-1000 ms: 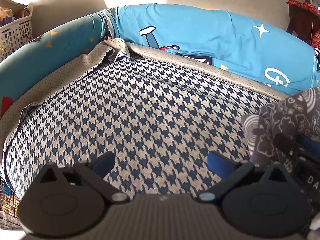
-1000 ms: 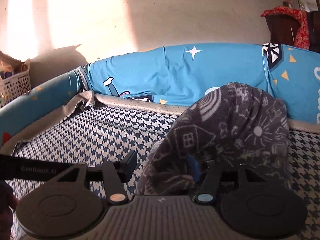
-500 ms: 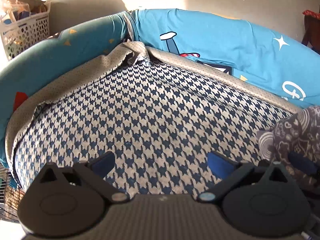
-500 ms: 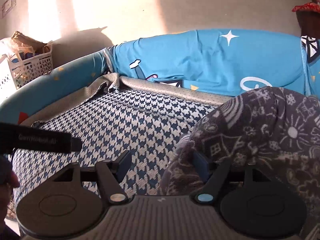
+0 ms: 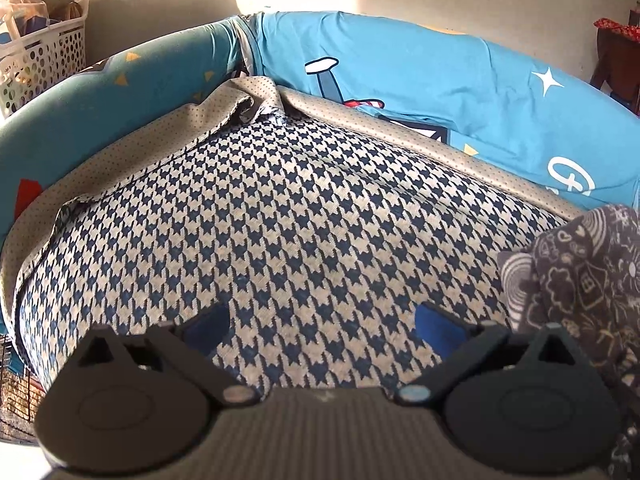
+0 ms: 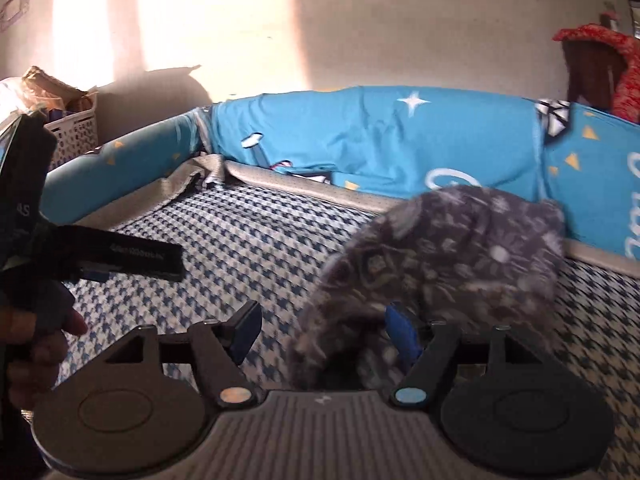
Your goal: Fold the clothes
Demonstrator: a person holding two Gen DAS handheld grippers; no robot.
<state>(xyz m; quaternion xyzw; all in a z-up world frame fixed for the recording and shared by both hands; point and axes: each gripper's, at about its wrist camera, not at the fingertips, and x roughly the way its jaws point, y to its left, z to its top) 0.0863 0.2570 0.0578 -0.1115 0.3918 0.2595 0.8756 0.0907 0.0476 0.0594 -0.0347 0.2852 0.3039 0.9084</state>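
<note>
Both jaws stood open — the right hand-held gripper (image 6: pixel 322 332) beside the grey garment (image 6: pixel 448 264), the left hand-held gripper (image 5: pixel 320 326) empty; best pinch one hem cleanly, not the bunch.

A blue-and-cream houndstooth cover (image 5: pixel 304 232) spreads over the bed, edged by a dotted beige border (image 5: pixel 132 160) and a bright blue padded bumper (image 5: pixel 440 88) with stars and triangles, while a white perforated basket (image 5: pixel 40 60) stands by the sunlit wall (image 6: pixel 320 20).

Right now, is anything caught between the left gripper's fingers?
No, the left gripper stands open with only the houndstooth cover showing through the gap.
</note>
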